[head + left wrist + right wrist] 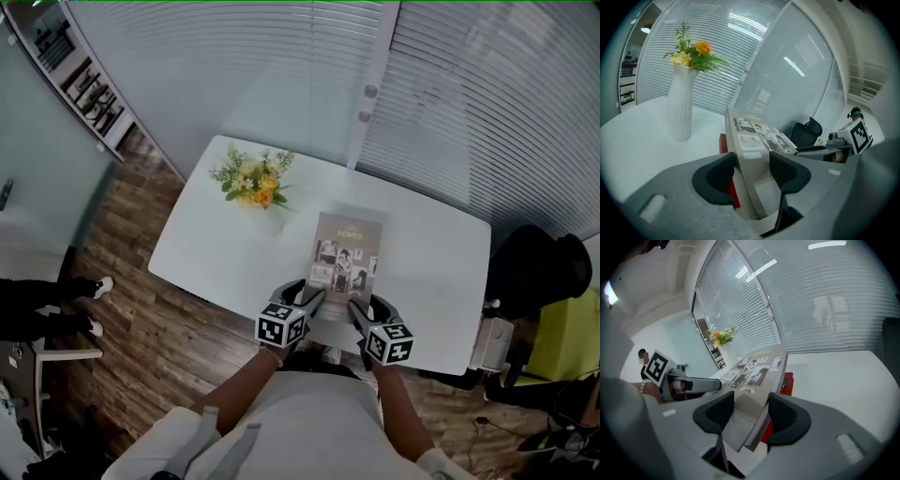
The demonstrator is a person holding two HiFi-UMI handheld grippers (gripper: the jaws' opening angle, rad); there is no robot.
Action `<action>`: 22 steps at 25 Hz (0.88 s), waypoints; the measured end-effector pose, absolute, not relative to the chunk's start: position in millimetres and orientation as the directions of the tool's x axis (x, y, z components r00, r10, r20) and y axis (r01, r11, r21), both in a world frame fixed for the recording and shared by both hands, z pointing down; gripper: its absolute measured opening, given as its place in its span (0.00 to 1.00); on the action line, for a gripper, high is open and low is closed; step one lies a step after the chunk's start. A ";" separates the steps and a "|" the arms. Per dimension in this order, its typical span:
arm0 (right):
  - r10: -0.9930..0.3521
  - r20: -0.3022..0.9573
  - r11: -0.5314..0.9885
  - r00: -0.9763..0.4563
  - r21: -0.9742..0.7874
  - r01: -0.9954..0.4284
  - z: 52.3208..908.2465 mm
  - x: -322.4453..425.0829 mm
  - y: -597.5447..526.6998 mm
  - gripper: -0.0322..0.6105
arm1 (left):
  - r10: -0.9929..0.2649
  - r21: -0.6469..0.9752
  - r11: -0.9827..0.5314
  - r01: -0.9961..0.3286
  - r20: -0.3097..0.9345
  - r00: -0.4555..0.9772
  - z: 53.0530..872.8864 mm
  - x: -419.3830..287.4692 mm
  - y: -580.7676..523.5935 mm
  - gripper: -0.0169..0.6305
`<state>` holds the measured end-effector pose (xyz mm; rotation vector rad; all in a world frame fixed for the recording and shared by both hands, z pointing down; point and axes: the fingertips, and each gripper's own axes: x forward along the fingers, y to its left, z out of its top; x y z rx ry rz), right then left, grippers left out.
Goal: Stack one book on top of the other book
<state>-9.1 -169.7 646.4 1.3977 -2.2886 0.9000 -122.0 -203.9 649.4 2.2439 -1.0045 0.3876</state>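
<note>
A beige book with photos on its cover lies near the front edge of the white table. A red book shows under it only in the gripper views, peeking out beside it. My left gripper straddles the beige book's near left corner, jaws wide, with the book's edge running between the pads. My right gripper straddles the near right corner the same way, and the cover passes between its pads. I see no pad pressing on the book.
A white vase of yellow flowers stands at the table's far left. A black chair and a yellow-green seat are to the right of the table. Someone's shoes rest on the wood floor at left.
</note>
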 end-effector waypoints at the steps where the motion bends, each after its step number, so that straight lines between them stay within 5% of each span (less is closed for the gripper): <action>1: -0.680 0.557 0.326 -0.476 -0.352 -0.877 648.3 -8.5 -170.4 0.41 | -0.557 0.432 -0.502 -0.749 0.501 0.662 651.0 -121.3 -204.3 0.39; 22: -0.599 0.637 0.294 -0.485 -0.389 -0.873 712.3 -5.4 -187.1 0.41 | -0.489 0.431 -0.470 -0.770 0.599 0.634 714.2 -117.3 -217.1 0.40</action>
